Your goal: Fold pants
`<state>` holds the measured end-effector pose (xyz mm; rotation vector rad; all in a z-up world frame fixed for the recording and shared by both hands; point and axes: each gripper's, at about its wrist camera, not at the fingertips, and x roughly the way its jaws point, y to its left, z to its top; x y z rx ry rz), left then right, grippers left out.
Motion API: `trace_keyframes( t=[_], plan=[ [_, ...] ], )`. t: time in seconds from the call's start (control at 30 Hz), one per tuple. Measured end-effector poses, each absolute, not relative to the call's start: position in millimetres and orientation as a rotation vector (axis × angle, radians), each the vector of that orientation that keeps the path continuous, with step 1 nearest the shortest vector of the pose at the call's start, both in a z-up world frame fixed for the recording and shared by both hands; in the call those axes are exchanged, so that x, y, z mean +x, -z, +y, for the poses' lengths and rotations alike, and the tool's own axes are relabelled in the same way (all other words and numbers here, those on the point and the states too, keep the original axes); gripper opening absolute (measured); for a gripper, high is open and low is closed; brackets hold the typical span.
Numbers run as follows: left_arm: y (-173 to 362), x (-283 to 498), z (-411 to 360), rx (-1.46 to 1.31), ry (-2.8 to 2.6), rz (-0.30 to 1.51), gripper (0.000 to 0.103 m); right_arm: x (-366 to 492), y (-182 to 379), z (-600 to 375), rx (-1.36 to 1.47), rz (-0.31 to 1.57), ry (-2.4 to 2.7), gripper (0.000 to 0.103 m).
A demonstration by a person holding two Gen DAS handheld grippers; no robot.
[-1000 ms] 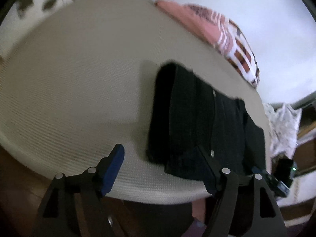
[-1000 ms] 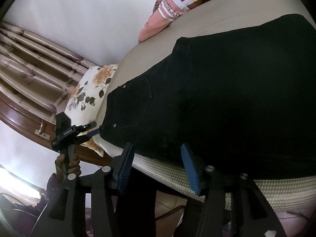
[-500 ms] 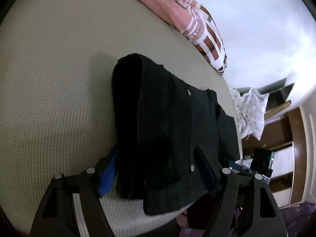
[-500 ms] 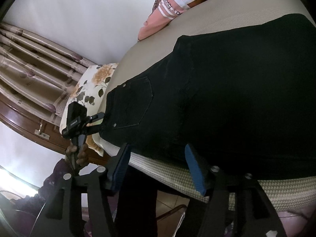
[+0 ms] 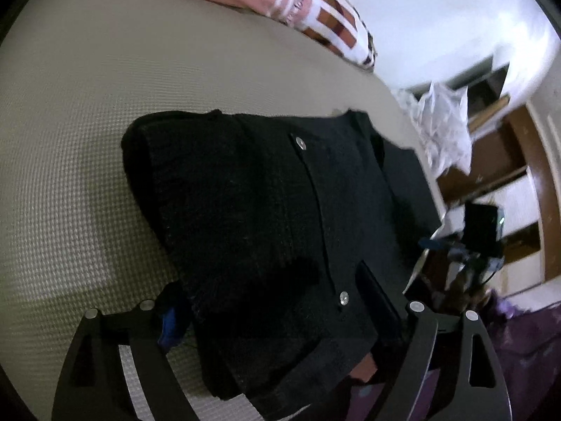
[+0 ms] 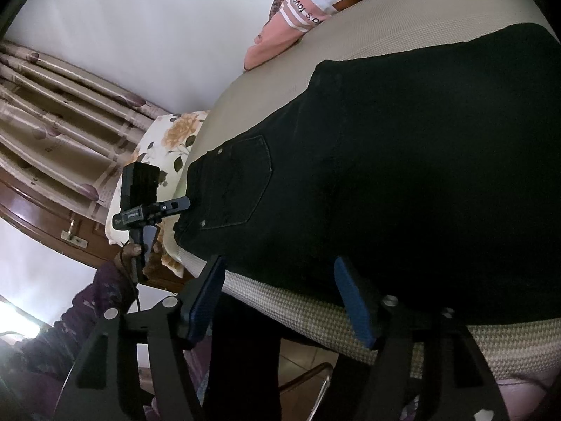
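Observation:
Black pants [image 5: 266, 217] lie folded on the beige bed [image 5: 70, 112], waistband end towards me in the left wrist view. My left gripper [image 5: 277, 319] is open, its jaws on either side of the near end of the pants. In the right wrist view the pants [image 6: 403, 161] cover the bed's near side, back pocket showing. My right gripper [image 6: 280, 298] is open and empty at the bed's edge, just below the pants. The left gripper [image 6: 154, 207] shows there at the waistband corner.
A pink, striped and checked garment [image 5: 298, 3] lies at the far side of the bed. A floral pillow [image 6: 164, 147] and curtains [image 6: 52, 122] stand beyond the bed's end. White cloth [image 5: 445, 129] and wooden shelves [image 5: 508, 182] are on the right.
My left gripper has moved in over the waistband end of the pants, so its jaws now straddle it. My right gripper has stayed at the bed's edge.

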<state>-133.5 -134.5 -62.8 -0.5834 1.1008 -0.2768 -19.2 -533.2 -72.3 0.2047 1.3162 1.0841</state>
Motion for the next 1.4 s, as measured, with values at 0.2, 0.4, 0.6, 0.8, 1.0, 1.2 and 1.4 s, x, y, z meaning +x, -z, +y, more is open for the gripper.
trace_keyframes(
  t=[0.2,0.4,0.6,0.8,1.0,1.2,1.4],
  plan=[
    [64,-142,-137,-0.551,0.127,1.061,0.041,-18,72,-532,0.198,1.321,-1.078,0.067],
    [54,-158,-137,-0.64,0.125,0.976,0.028,-18,71,-529,0.194,1.323,-1.063,0.067],
    [31,-168,-146,-0.698,0.152,0.896,0.02,-17,72,-530,0.202,1.318,-1.062,0.068],
    [16,-170,-158,-0.729,0.152,0.87,0.019,-16,70,-534,0.228,1.312,-1.07,0.068],
    [-2,-170,-173,-0.756,0.155,0.846,0.019,-10,67,-540,0.263,1.298,-1.073,0.068],
    [-23,-160,-212,-0.719,0.195,0.836,0.019,-4,63,-548,0.347,1.276,-1.101,0.07],
    [-31,-143,-241,-0.757,0.242,0.843,0.019,-4,44,-532,0.376,1.241,-1.217,0.07]
  ],
)
